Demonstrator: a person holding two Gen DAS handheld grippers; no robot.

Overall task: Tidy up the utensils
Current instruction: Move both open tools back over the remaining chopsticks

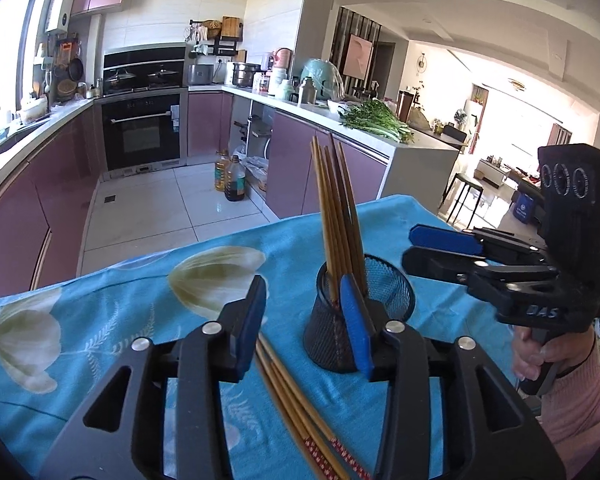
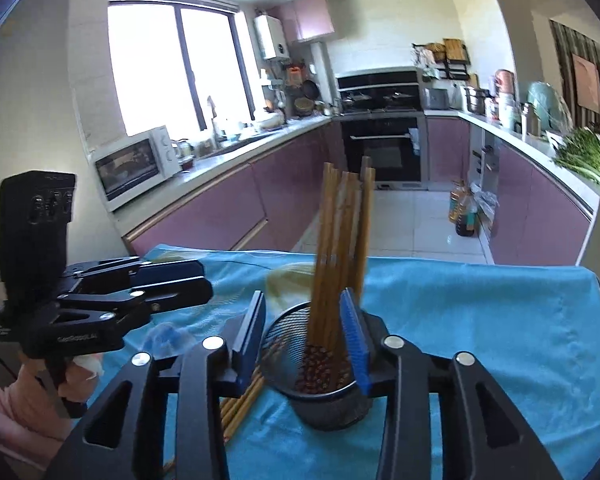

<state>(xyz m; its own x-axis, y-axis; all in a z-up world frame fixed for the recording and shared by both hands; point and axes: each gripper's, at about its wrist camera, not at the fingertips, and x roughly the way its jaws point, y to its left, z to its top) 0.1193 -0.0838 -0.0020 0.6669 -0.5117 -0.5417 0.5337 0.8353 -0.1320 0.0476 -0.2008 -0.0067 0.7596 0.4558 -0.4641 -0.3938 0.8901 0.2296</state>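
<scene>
The right gripper reads "DAS"; writing on the left gripper is blurred. Both stand released, empty. Chopsticks stand in the mesh cup — more chopsticks lie on the blue cloth, ends cut off.

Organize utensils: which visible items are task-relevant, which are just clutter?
In play:
- chopsticks in the cup
- loose chopsticks on the blue cloth
- mesh cup

Clutter:
- greens on the counter
- oil bottles on the floor
- microwave
</scene>
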